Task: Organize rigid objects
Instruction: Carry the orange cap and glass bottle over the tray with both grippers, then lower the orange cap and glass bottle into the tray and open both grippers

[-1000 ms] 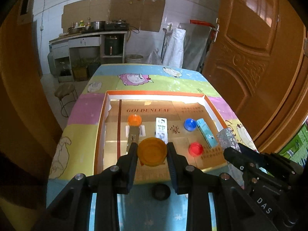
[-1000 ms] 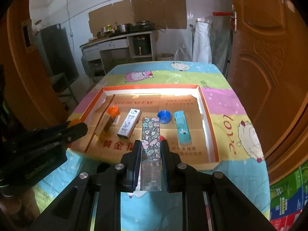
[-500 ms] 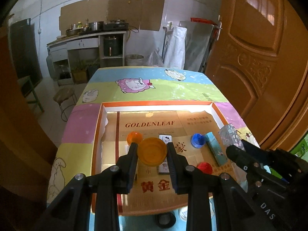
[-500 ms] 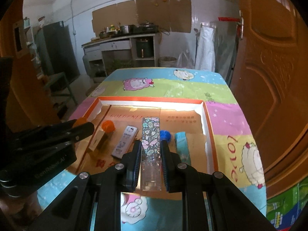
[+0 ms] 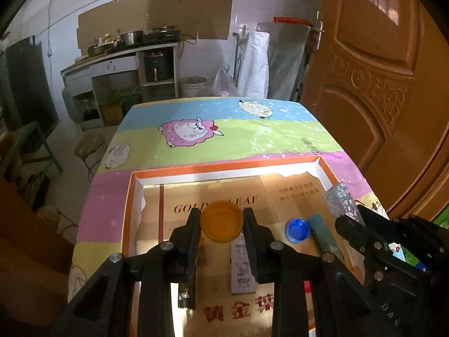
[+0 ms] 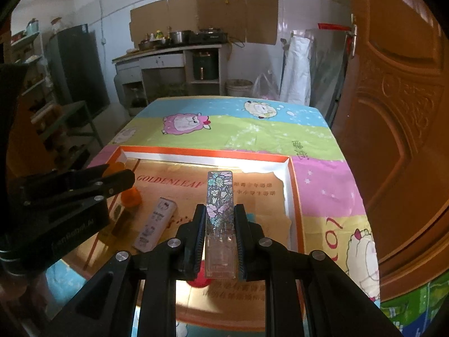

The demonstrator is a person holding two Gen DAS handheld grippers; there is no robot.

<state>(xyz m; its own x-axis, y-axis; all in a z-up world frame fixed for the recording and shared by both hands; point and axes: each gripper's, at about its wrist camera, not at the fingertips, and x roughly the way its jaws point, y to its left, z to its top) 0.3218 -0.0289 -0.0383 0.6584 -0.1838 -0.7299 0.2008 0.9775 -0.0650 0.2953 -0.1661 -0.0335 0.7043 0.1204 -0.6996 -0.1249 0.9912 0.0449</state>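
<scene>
My left gripper has its fingers clamped on the orange cap, my right gripper on the floral box, both above the tray on the worktop.

A yellow-orange lid sits between black fingers. A slim box carries a floral print in purple, teal and white. The tray has an orange rim, white walls and a gold floor with red lettering. A blue cap lies inside. The surface wears a cloth of blue, green, pink and yellow bands with cartoon sheep.
</scene>
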